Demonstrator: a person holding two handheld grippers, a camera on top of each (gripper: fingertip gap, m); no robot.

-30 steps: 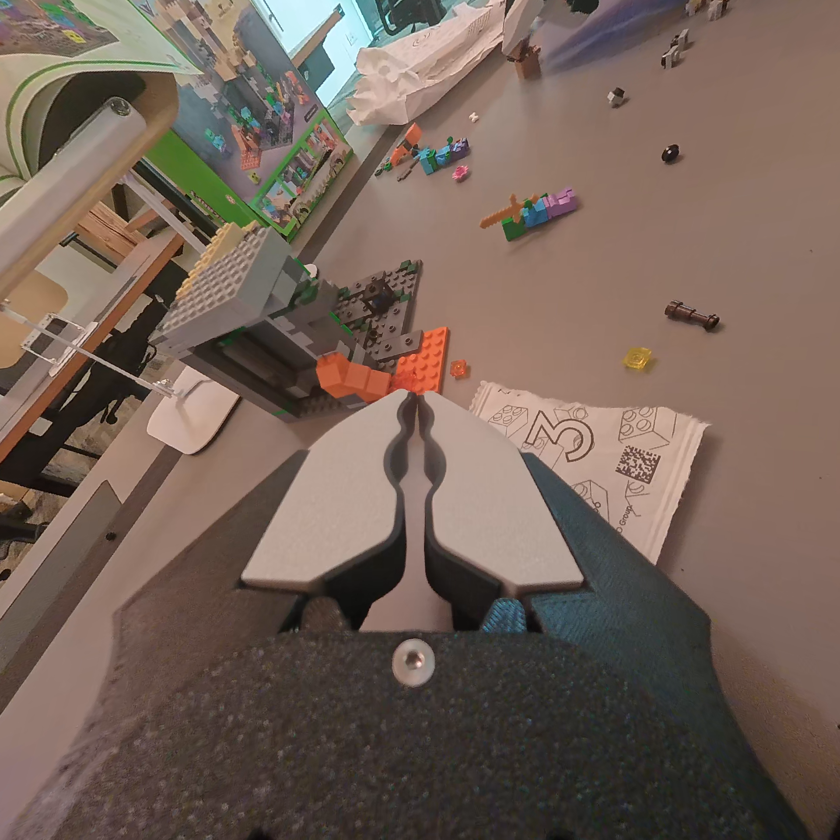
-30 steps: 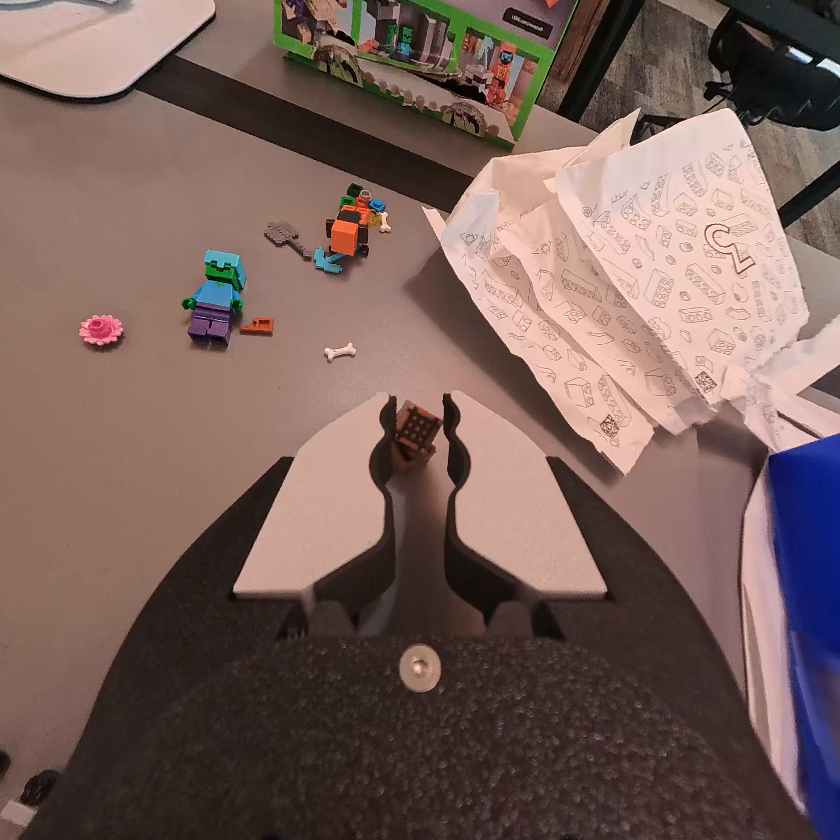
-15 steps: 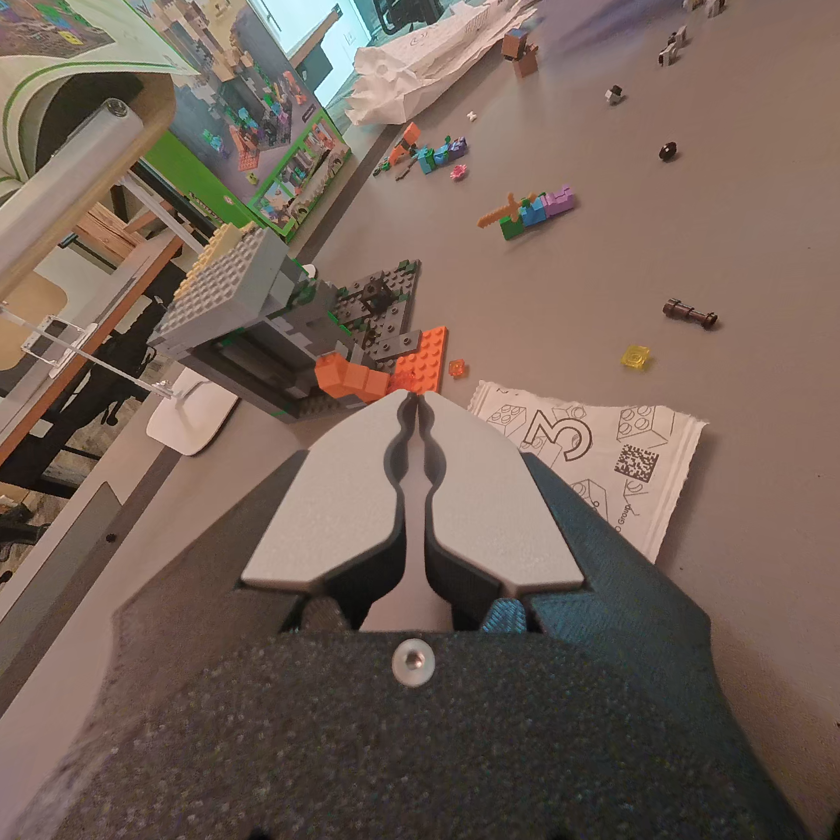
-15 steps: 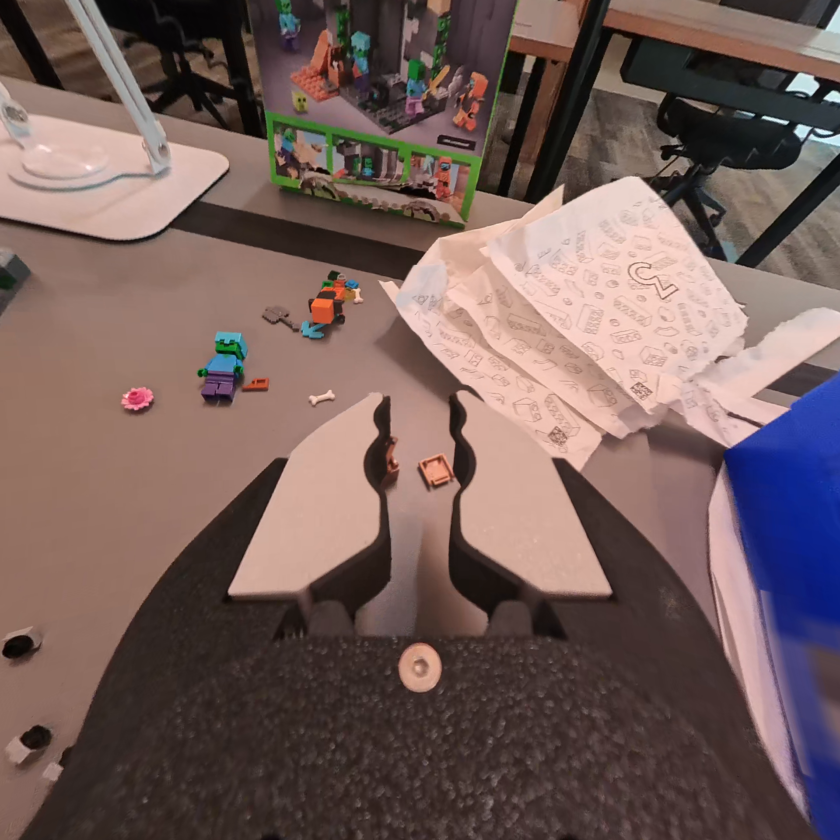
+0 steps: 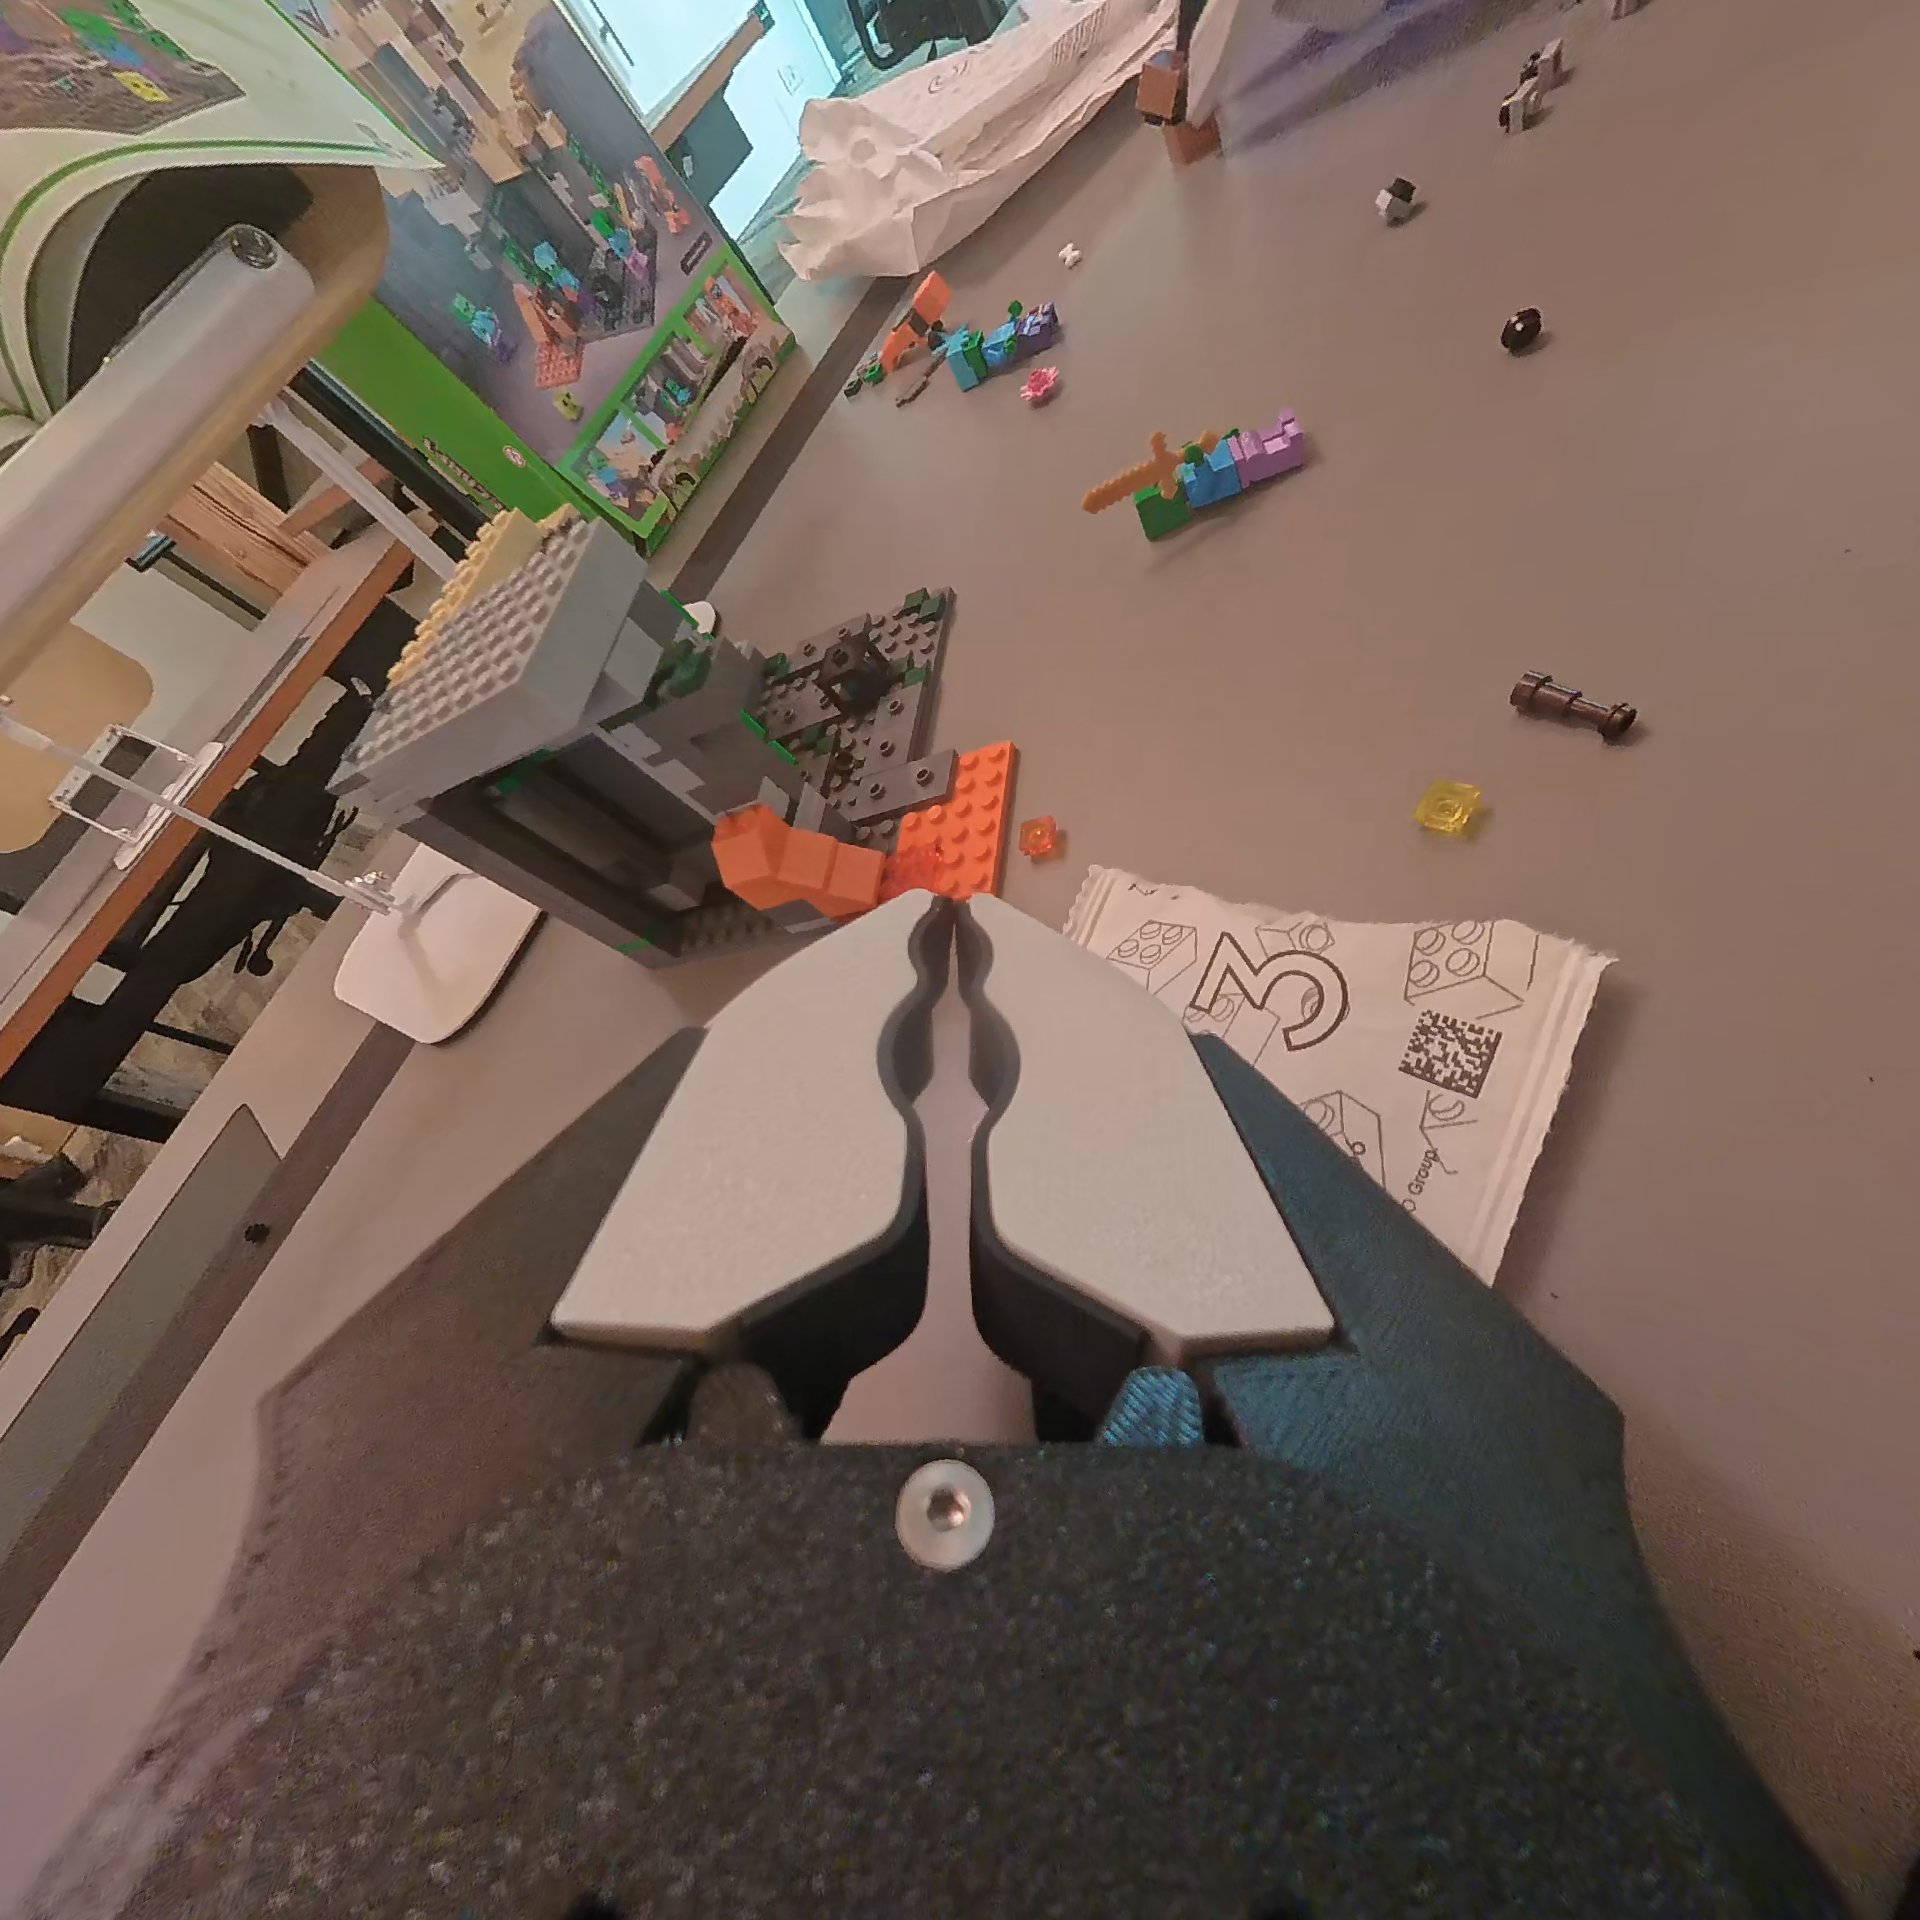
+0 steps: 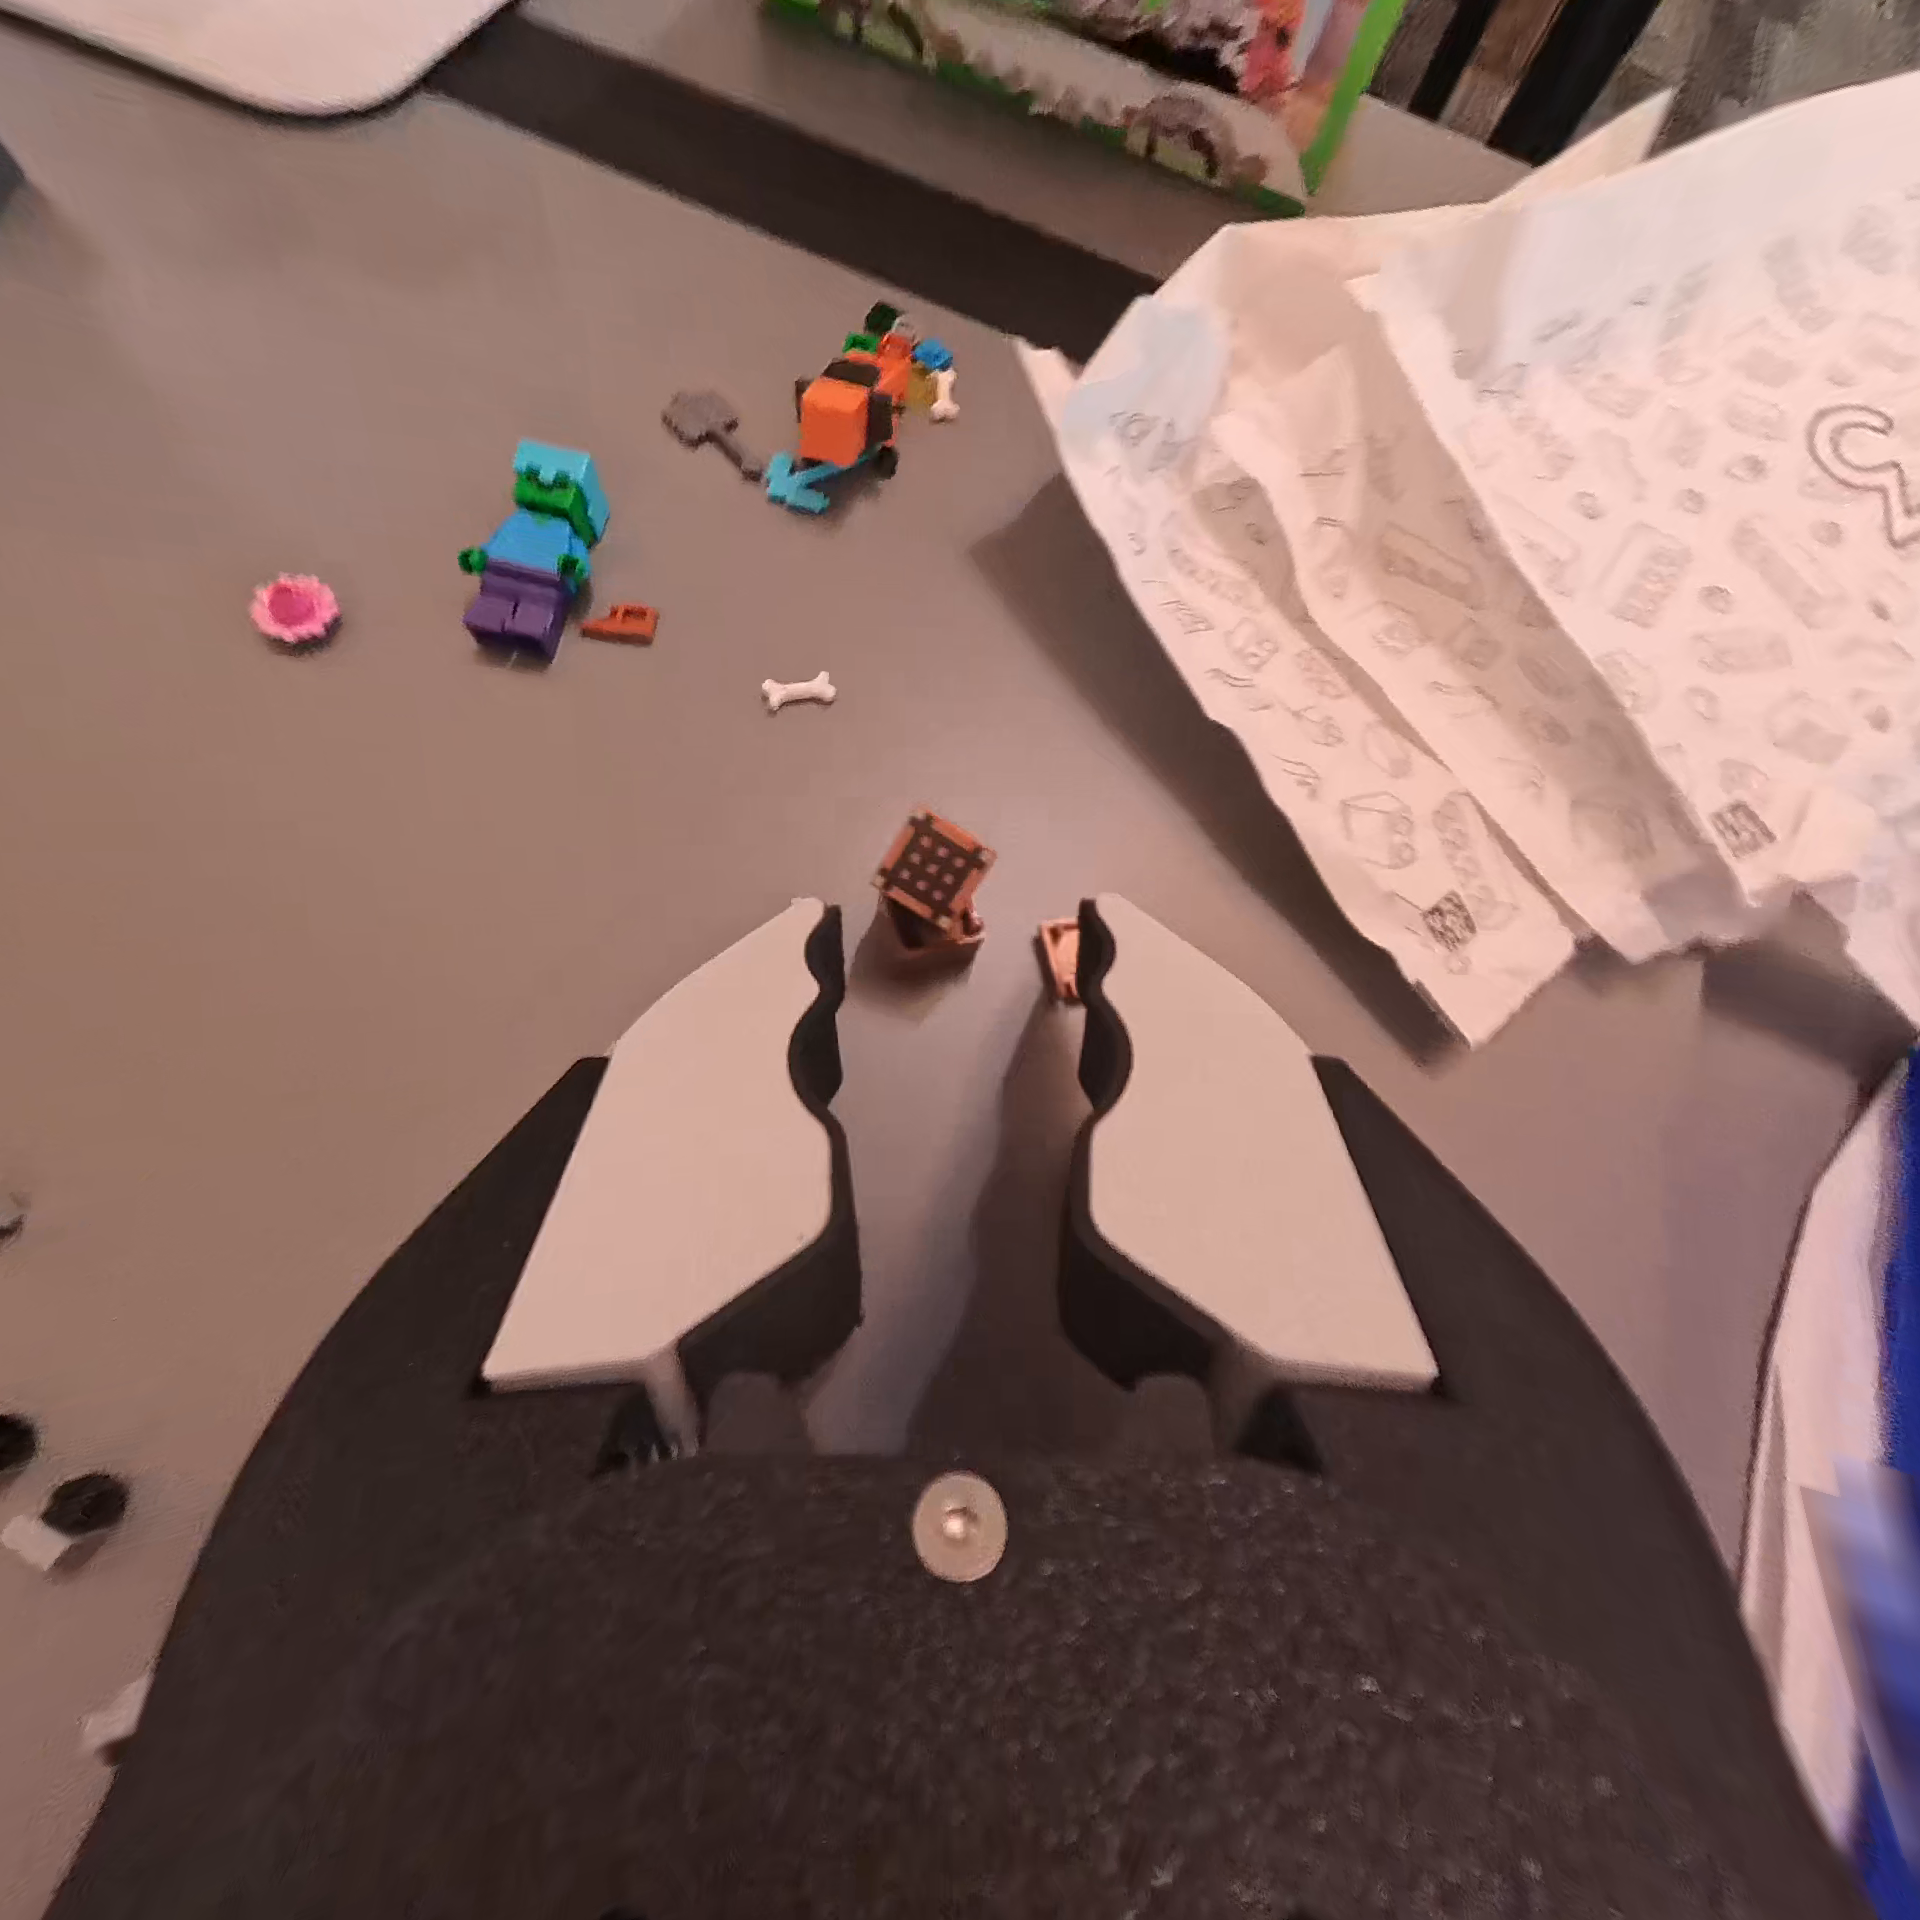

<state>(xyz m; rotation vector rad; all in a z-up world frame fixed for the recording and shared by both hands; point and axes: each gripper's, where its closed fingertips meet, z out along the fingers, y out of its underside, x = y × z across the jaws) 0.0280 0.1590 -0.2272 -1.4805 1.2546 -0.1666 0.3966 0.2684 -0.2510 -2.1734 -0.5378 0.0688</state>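
My right gripper (image 6: 951, 920) is open and empty just above the grey table. A small brown block with a dark grid top (image 6: 932, 878) lies just ahead of its fingertips. A small tan piece (image 6: 1058, 956) lies against the inside of the right fingertip. My left gripper (image 5: 951, 914) is shut and empty, with its tips close to the orange bricks (image 5: 805, 862) at the foot of a grey brick building (image 5: 582, 717). The far end of the left wrist view shows the brown block (image 5: 1174, 99) beside a blurred white shape.
A green and blue minifigure (image 6: 535, 561), a pink flower (image 6: 294, 610), a white bone (image 6: 797, 689) and an orange cluster (image 6: 847, 416) lie ahead. Crumpled printed paper bags (image 6: 1507, 540) fill the right. A flat printed bag (image 5: 1351, 1039), a yellow tile (image 5: 1447, 808) and a toy box (image 5: 582, 301) show in the left wrist view. Tip to tip, the grippers are about 40 cm apart.
My right gripper let go of the brown block and opened wider; the block now lies on the table with a tan piece beside it. The left gripper has stayed still.
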